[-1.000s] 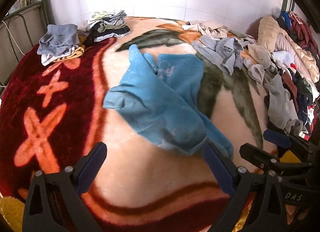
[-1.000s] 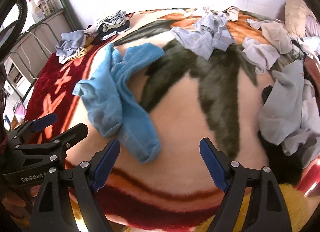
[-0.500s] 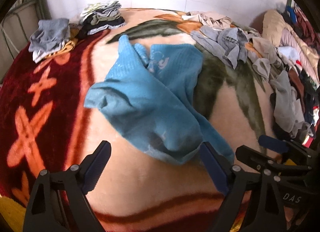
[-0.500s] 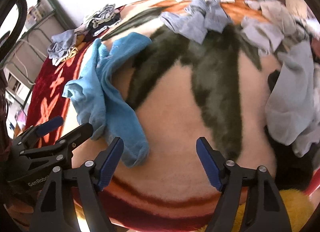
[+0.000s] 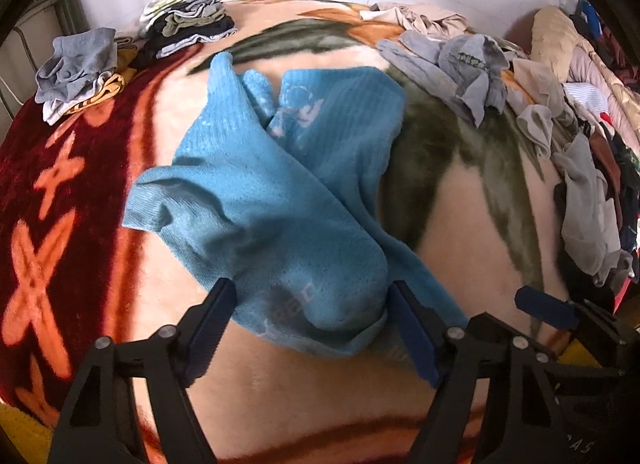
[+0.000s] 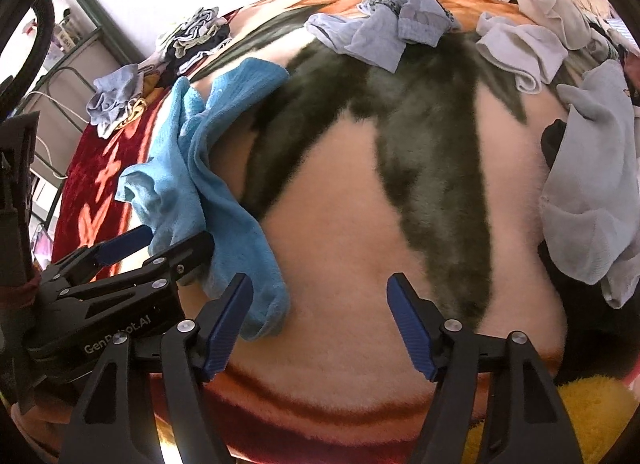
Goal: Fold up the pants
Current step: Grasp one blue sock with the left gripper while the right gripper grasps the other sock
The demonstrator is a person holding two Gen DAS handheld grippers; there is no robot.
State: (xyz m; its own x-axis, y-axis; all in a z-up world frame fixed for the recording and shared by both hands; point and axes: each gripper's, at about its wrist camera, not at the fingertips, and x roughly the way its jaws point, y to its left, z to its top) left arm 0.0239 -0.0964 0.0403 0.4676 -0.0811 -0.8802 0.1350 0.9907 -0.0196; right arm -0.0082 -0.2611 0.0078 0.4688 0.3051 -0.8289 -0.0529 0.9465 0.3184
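Right gripper [image 6: 320,324] is hanging over the blanket [image 6: 352,224], jaws closing with only bare cream plush between the blue pads; nothing is being pinched. Its left finger is sitting just beside the near end of the blue pants [image 6: 208,168], which are lying crumpled and stretching away up-left. Left gripper [image 6: 156,242] is reaching in from the left edge, its fingers straddling the lower part of the pants. Grey clothes [image 6: 384,24] are lying loose at the top, more pale ones [image 6: 588,184] piling along the right. A folded stack [image 6: 196,40] is sitting far up-left.
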